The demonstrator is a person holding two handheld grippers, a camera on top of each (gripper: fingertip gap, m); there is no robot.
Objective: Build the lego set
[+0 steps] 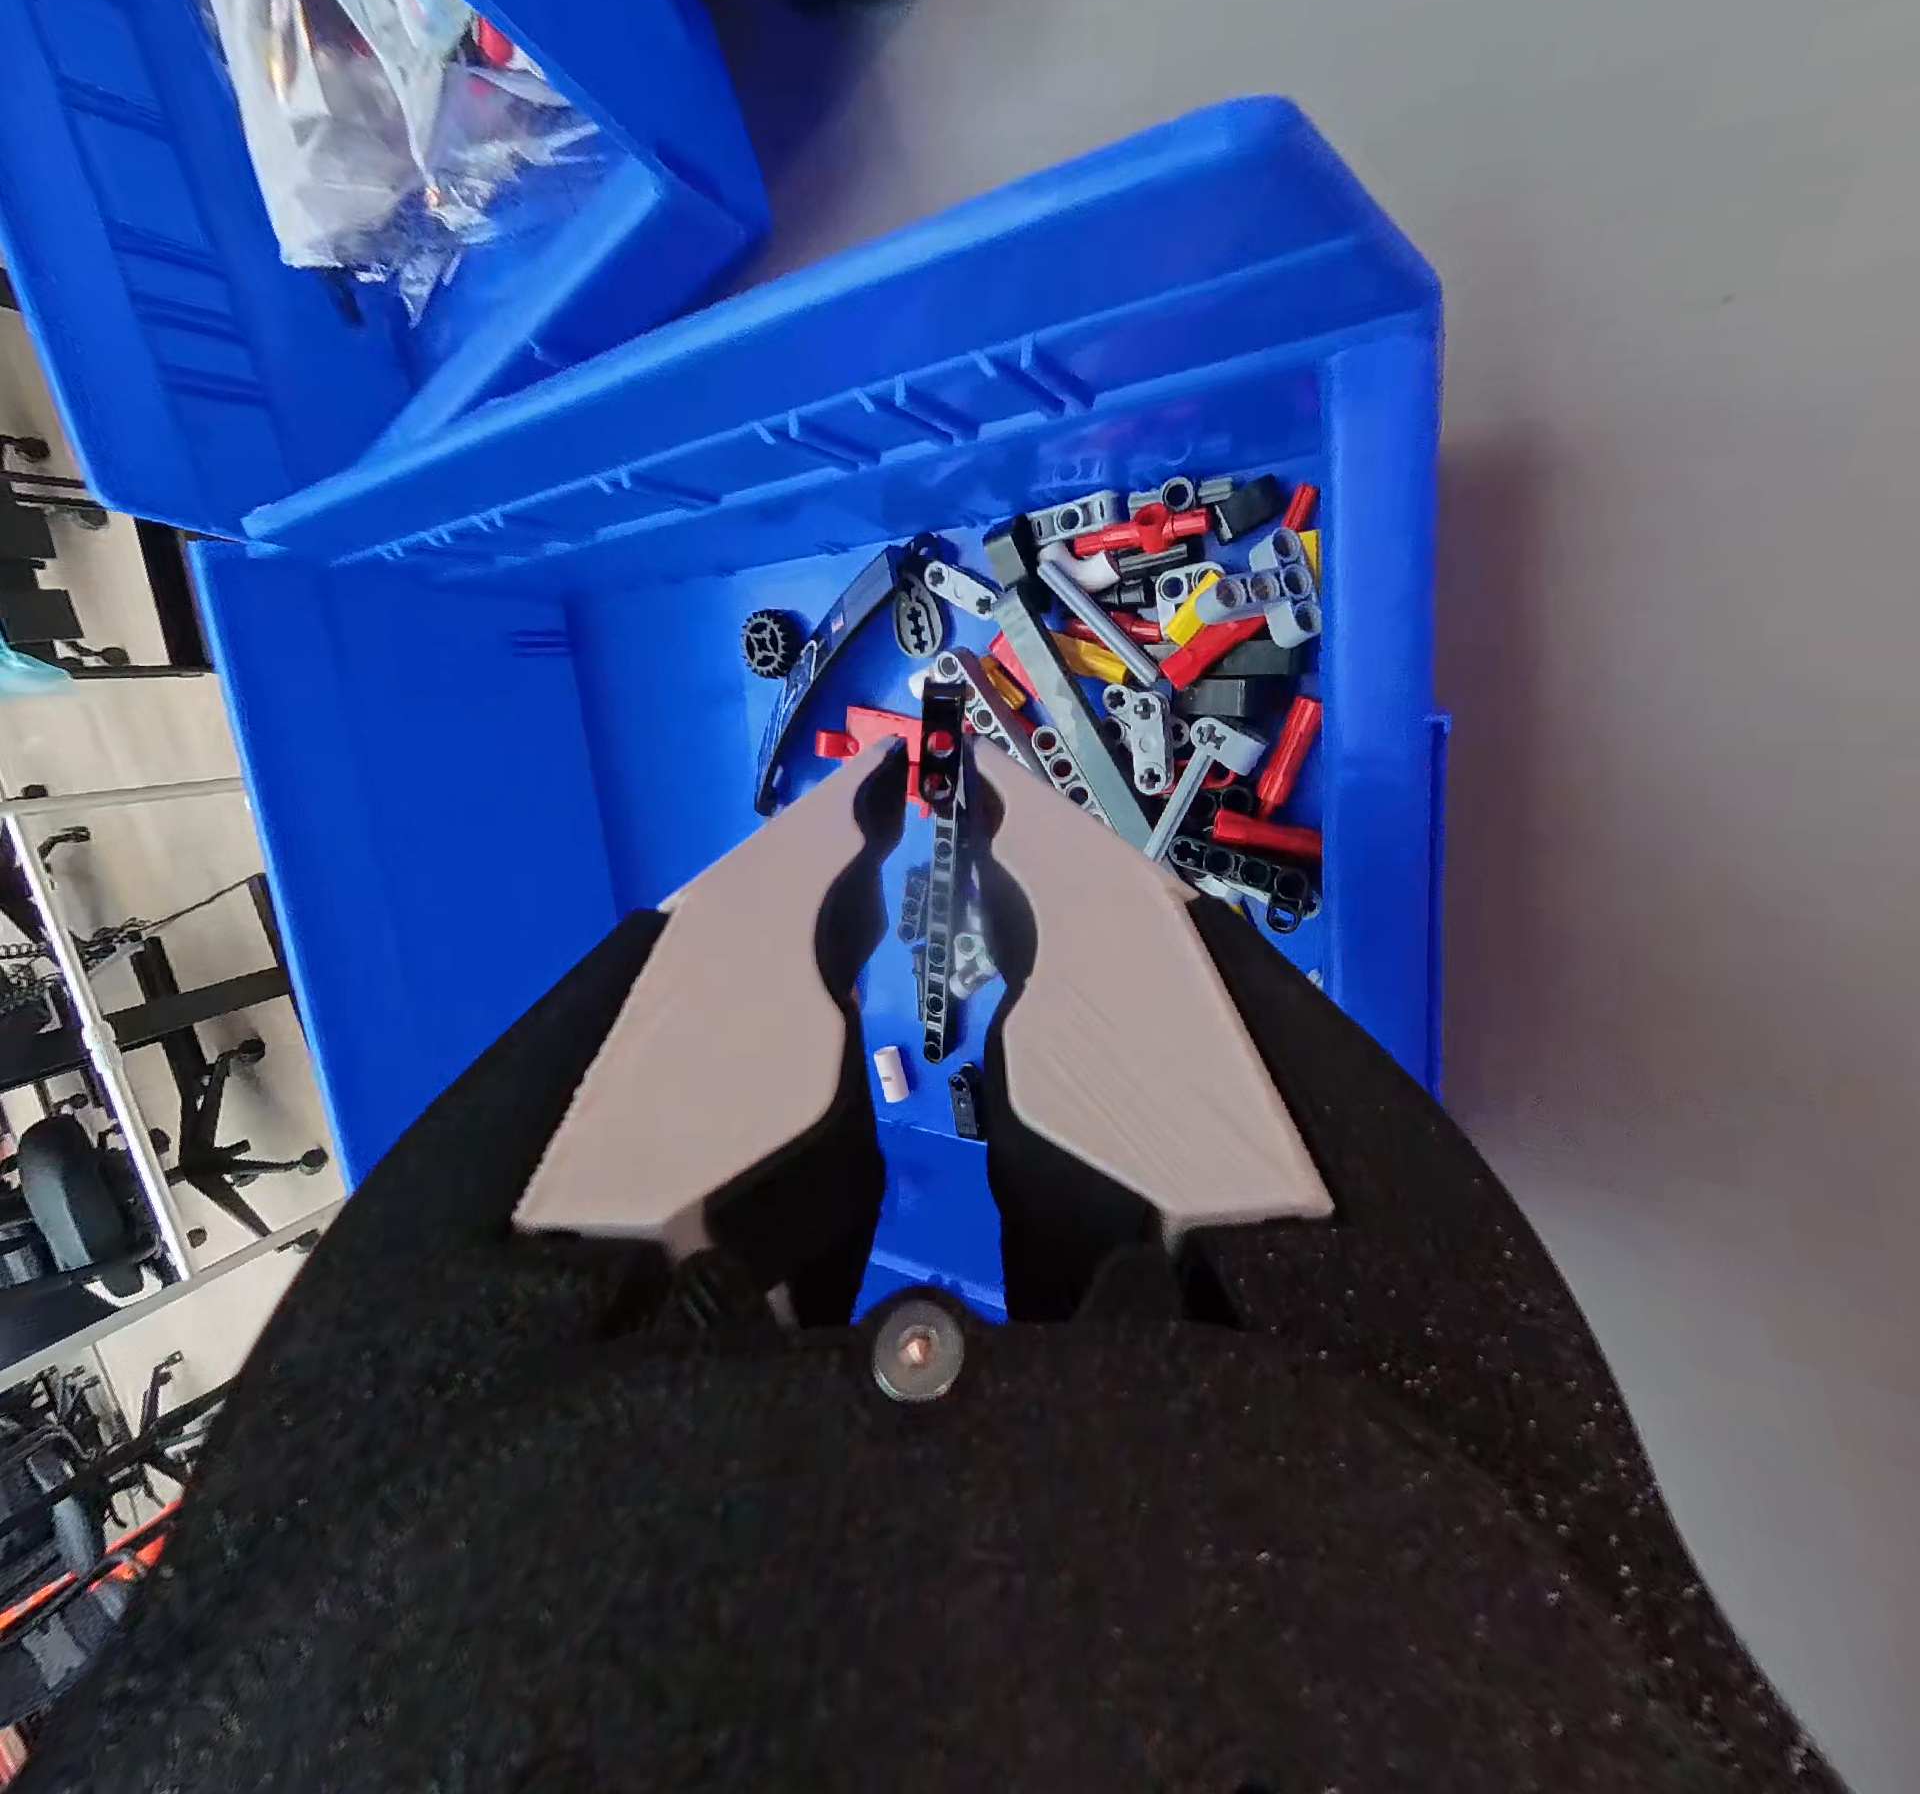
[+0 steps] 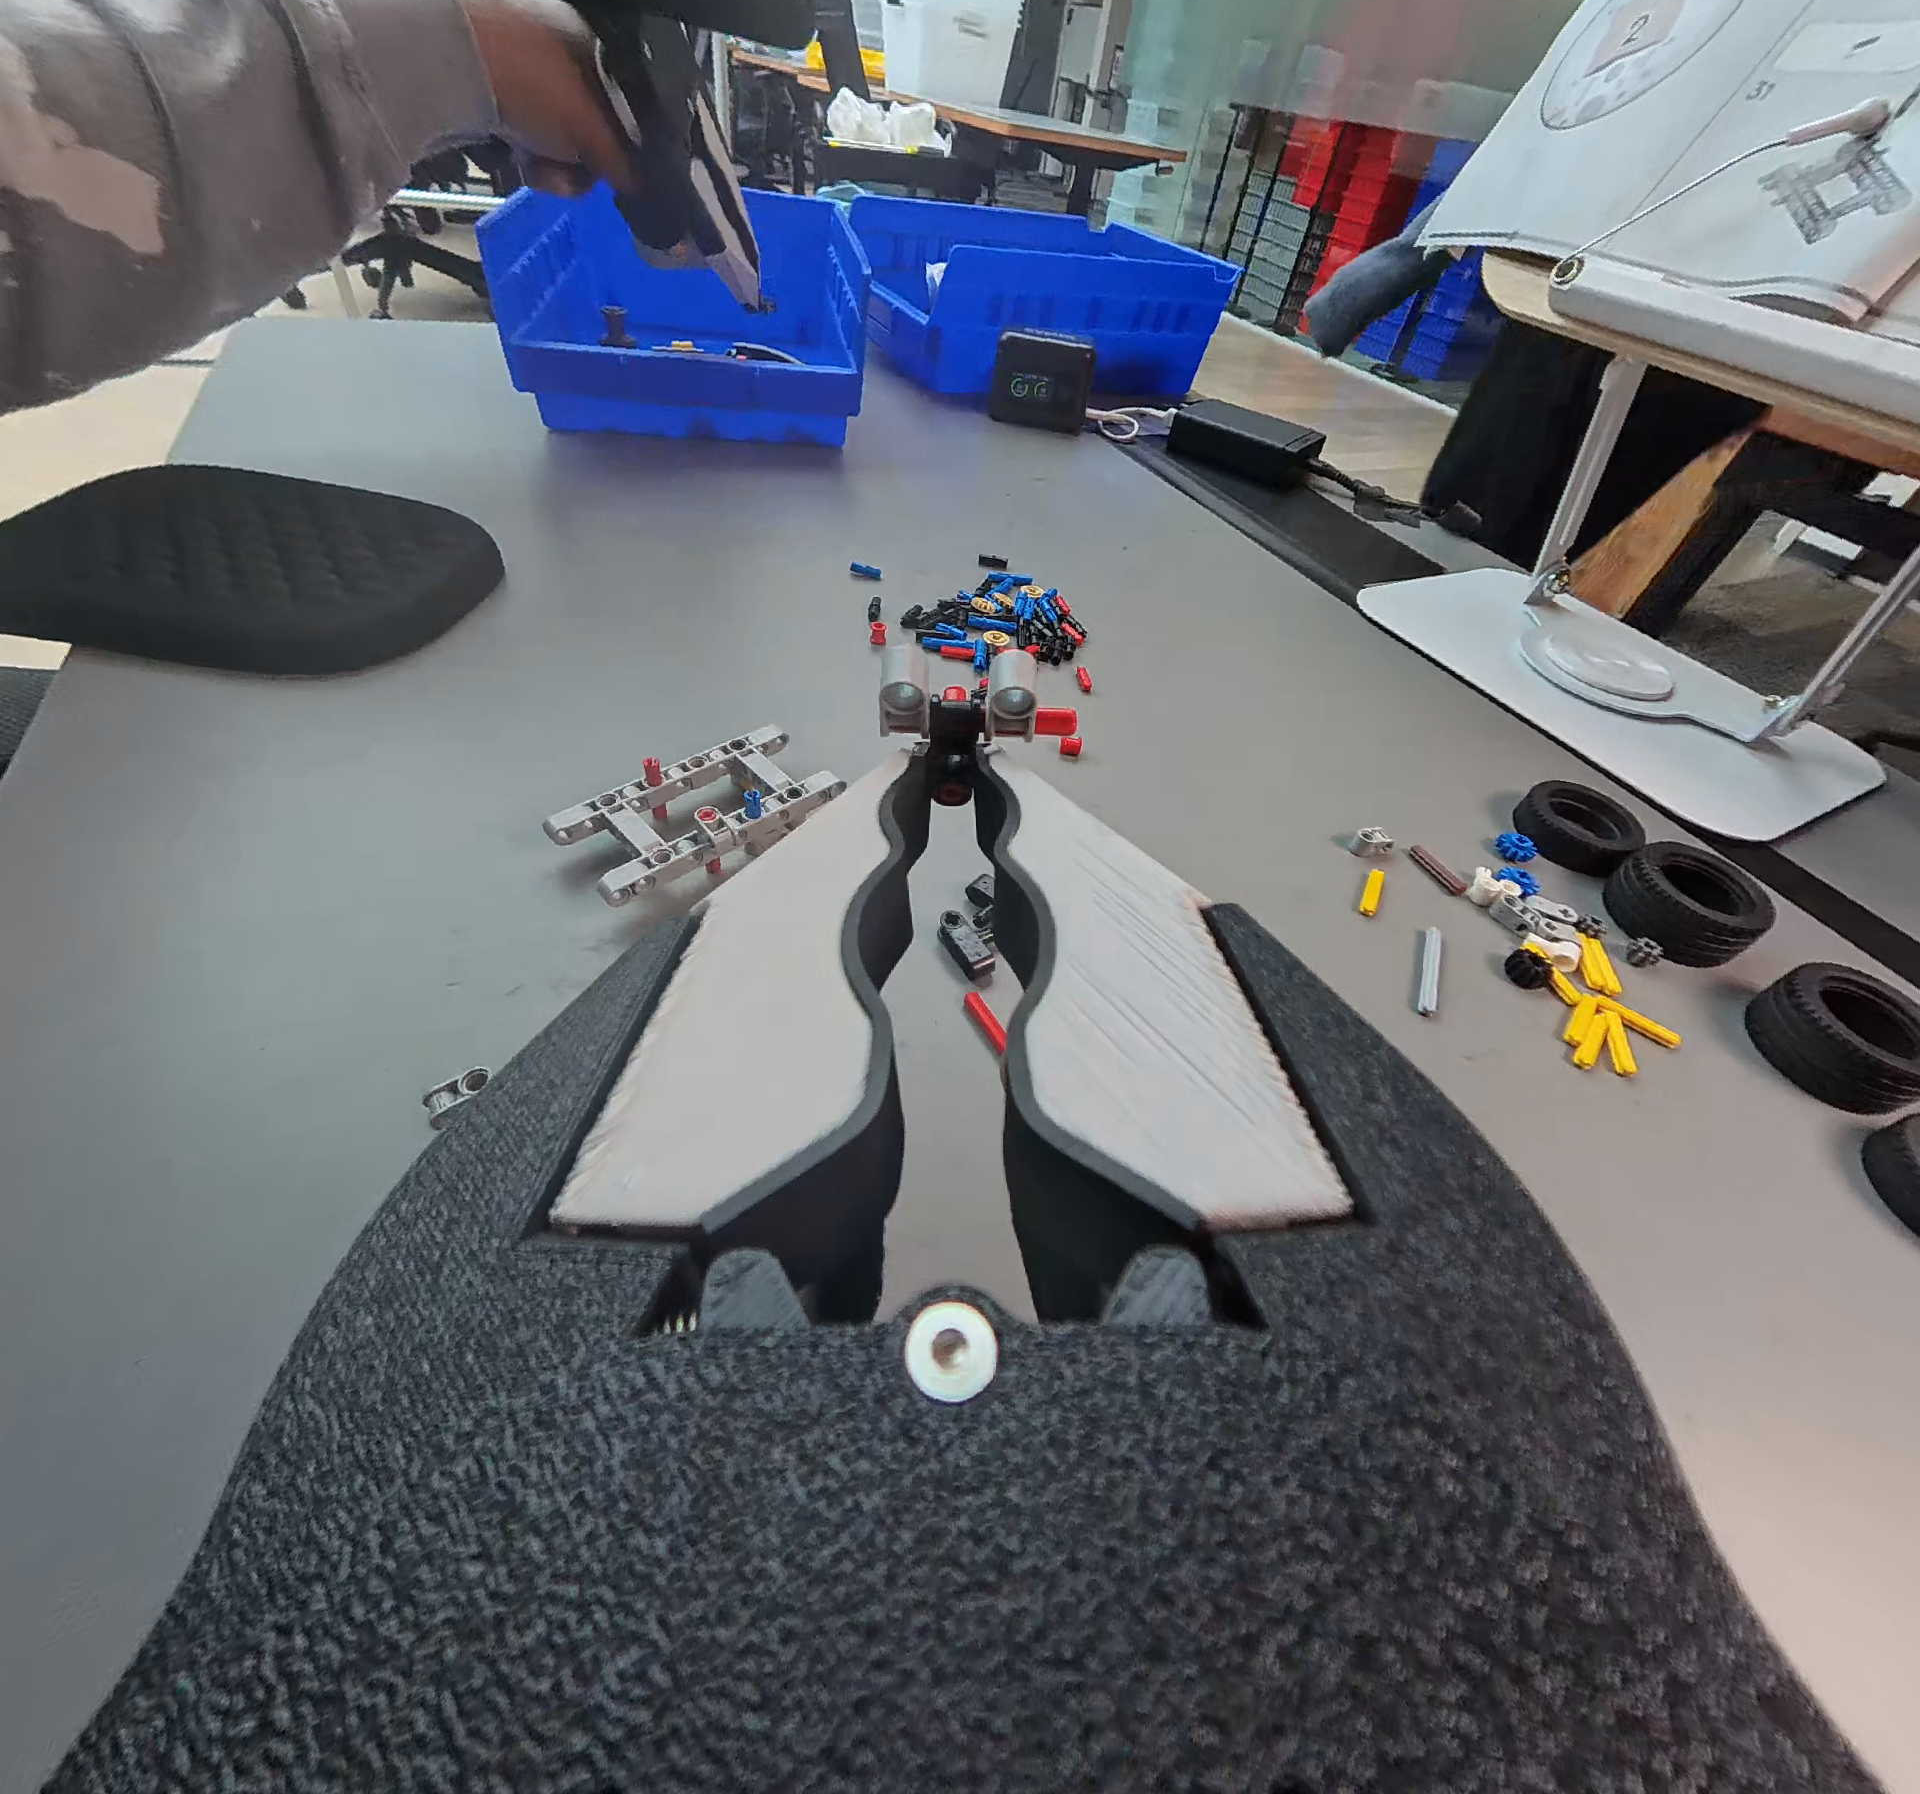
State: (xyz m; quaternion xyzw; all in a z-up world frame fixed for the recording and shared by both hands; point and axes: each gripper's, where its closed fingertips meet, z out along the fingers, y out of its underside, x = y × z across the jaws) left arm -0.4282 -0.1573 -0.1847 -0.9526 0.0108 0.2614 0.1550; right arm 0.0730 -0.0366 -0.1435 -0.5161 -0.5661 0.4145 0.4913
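Over blue bin (image 1: 1382, 518), left fingers (image 1: 932, 757) pinch black holed piece (image 1: 941, 726) (right fingers (image 2: 948, 757) grip grey/black subassy (image 2: 956, 700)).

On the bench (image 2: 312, 809), the beam frame (image 2: 694, 811) lies left of the pin pile (image 2: 997, 617); tyres (image 2: 1688, 903) sit right, two bins (image 2: 675, 331) behind.

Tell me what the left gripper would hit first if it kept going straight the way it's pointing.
Probably nothing new: the left gripper is already shut on a short black beam. Straight beyond lies the blue bin floor with its loose pieces, though depth is unclear.
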